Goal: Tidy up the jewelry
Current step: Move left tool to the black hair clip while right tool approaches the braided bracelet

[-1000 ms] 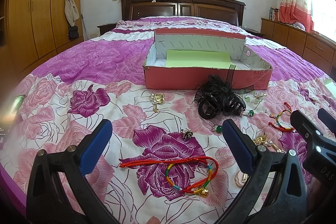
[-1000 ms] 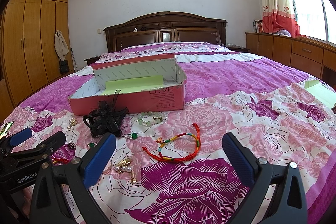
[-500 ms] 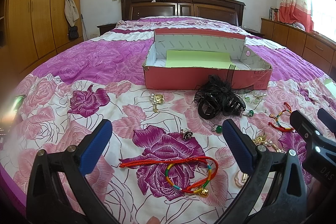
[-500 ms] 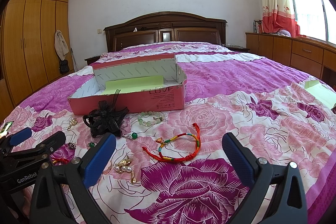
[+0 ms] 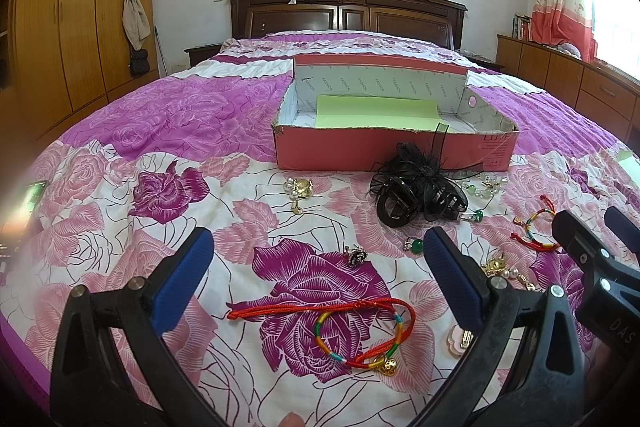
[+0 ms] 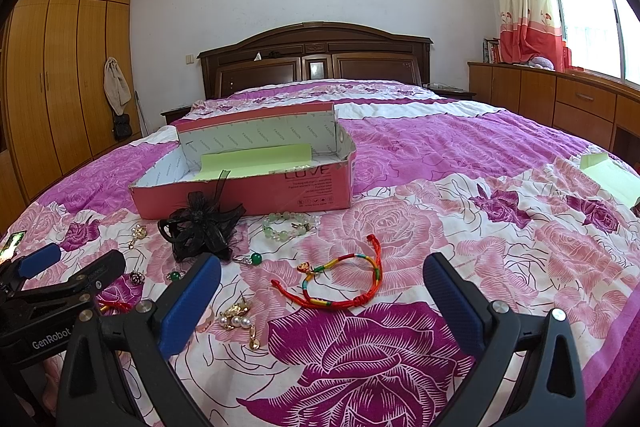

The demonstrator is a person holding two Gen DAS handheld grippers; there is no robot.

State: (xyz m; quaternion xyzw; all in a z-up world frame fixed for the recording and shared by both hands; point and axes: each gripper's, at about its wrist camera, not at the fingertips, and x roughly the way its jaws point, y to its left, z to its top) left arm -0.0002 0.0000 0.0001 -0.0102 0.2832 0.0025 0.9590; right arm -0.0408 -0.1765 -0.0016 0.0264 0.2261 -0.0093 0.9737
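Nothing has shifted since the earlier frames: both grippers hover where they were and every piece lies in place.

From the left wrist view, the left gripper point(image 5: 318, 277) hangs above the floral bedspread point(image 5: 120, 211) with its jaws spread wide and empty. Between its blue pads lies a red cord bracelet point(image 5: 360, 331) with a gold bell. Farther off sit a small dark ring point(image 5: 355, 255), a green bead earring point(image 5: 416, 246), a gold pearl brooch point(image 5: 298, 189) and a black hair claw point(image 5: 420, 193), which lies just in front of the pink box point(image 5: 360, 151). That box stands open, with a green sheet point(image 5: 376, 113) inside. The right gripper shows at the right edge.

From the right wrist view, the right gripper point(image 6: 322, 291) is likewise wide open, holding nothing. A second red braided bracelet point(image 6: 340, 285) lies between its fingers, a pale green bead bracelet point(image 6: 290, 227) beyond it near the box, and gold pearl earrings point(image 6: 240, 321) beside the left pad.
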